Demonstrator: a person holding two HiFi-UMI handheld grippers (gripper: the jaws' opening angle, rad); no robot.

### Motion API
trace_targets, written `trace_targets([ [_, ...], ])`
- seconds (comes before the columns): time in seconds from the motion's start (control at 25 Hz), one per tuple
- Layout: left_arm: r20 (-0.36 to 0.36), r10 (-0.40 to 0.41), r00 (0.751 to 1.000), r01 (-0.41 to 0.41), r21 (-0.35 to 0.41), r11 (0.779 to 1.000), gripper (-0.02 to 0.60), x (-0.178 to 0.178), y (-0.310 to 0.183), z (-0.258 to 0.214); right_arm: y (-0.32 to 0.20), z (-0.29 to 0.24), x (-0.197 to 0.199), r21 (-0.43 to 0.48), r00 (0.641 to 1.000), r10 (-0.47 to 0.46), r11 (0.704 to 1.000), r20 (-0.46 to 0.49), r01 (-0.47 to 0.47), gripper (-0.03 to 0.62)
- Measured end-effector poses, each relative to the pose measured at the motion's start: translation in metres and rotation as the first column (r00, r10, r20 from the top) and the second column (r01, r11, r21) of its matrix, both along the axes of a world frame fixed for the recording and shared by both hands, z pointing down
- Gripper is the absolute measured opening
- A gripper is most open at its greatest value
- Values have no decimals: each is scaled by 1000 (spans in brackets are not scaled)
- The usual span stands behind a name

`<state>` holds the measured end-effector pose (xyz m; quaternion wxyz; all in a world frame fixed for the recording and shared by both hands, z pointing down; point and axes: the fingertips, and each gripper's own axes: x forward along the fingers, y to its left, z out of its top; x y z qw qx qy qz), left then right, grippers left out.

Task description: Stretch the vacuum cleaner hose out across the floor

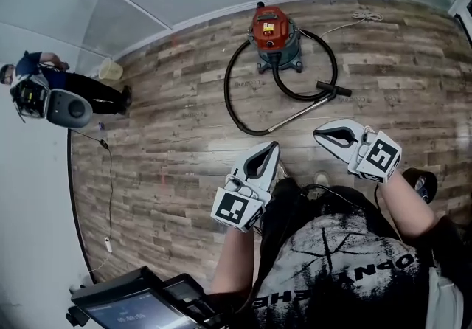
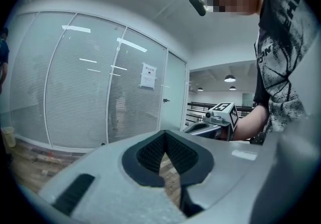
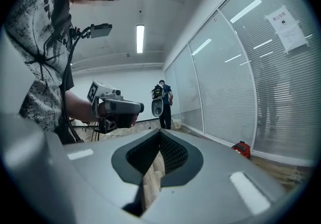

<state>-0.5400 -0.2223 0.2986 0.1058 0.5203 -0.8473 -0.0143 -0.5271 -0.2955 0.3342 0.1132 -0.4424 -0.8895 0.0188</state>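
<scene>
Hose (image 1: pixel 226 84) looped beside the vacuum cleaner (image 1: pixel 274 32); your left gripper (image 1: pixel 271 149) and right gripper (image 1: pixel 321 136) are both closed, empty.
Likely light and floppy: take the stiff wand (image 1: pixel 299 112) in front of the vacuum cleaner, which may roll.

Wood-plank floor (image 1: pixel 184 143) — blind-covered glass walls (image 2: pixel 75 87), ceiling strip lights (image 3: pixel 140 37).

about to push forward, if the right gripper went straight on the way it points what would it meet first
Nothing near. The right gripper points past the left gripper, off to its left, toward the person far off by the glass wall; tilted slightly down, it might reach floor first.
</scene>
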Motion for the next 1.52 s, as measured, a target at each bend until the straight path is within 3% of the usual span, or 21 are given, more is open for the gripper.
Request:
trace_targets([
  [0.08,4,28,1000,-29,37,999,0,-17,-5,1,-6,8,-10,19,999,48,999,-12,-48,6],
  [0.4,-26,165,986,-165,3,986,0,-112,10,40,-21,46,-91,97,961,265,962,-81,-257,6],
  [0.52,-28,276,961,-276,-16,961,0,-145,11,48,-19,44,-118,121,930,358,930,-81,-347,6],
  [0.64,-44,354,934,-353,17,935,0,-175,7,46,-25,46,-138,118,890,446,893,-93,-435,11],
  [0.8,-97,412,906,-408,66,911,0,-199,-2,50,-53,53,-140,117,821,559,828,-114,-548,15],
  [0.96,-124,423,898,-416,75,906,0,-209,-15,57,-83,57,-133,151,775,620,783,-119,-603,23],
  [1.04,-130,420,898,-413,77,908,0,-205,-25,59,-94,59,-128,148,777,618,785,-123,-601,34],
  [1.24,-182,369,911,-336,186,923,0,-196,-52,46,-96,71,-120,87,845,515,857,-145,-508,89],
  [1.4,-216,321,922,-288,171,942,0,-192,-70,59,-104,107,-134,214,895,424,895,-137,-391,131],
  [1.52,-269,298,916,-267,148,952,0,-181,-72,95,-105,169,-146,354,923,341,897,-177,-263,167],
])
